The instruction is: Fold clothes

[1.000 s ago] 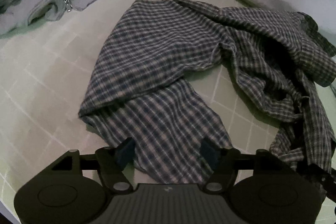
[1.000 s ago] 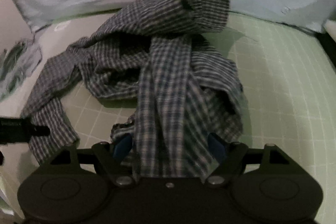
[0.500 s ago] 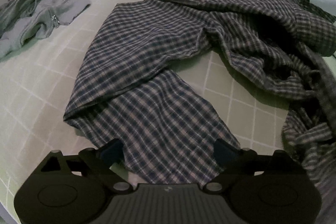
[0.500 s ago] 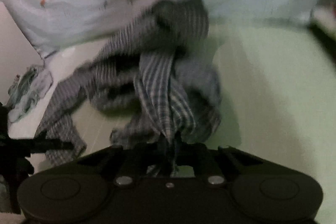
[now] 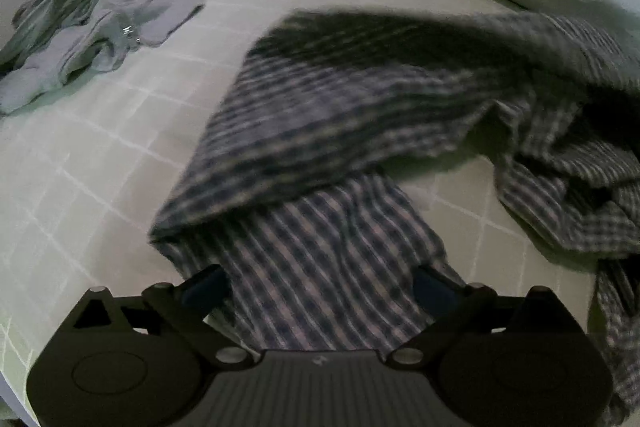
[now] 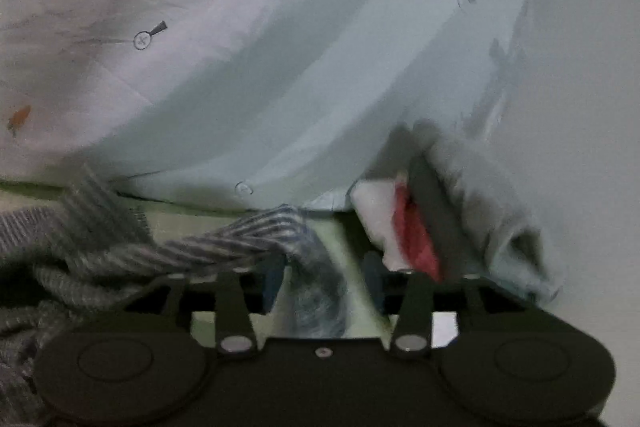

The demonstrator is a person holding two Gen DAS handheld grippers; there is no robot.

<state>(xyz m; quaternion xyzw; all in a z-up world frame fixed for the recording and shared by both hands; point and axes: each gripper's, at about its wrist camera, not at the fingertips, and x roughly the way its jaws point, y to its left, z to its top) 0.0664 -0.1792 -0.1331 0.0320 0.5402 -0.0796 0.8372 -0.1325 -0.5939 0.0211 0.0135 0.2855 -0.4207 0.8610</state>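
Note:
A blue-and-white plaid shirt (image 5: 328, 267) lies crumpled on the green checked sheet (image 5: 80, 187). My left gripper (image 5: 318, 287) is open and low over the sheet, with the shirt's near end lying between its blue pads (image 5: 204, 287). The shirt's upper part is motion-blurred. In the right wrist view a band of the plaid shirt (image 6: 224, 247) drapes over the left finger and drops, blurred, through the gap. My right gripper (image 6: 323, 279) stands part open, its pads not pressing the cloth.
A grey garment (image 5: 100, 27) lies bunched at the far left of the sheet. A pale duvet with carrot prints (image 6: 280, 67) rises close ahead of the right gripper. A white and red item (image 6: 400, 227) sits beside the duvet.
The right gripper shut on the shirt, swung up toward the duvet, and its jaws have since parted. The shirt's upper part is being dragged. The left gripper stays open.

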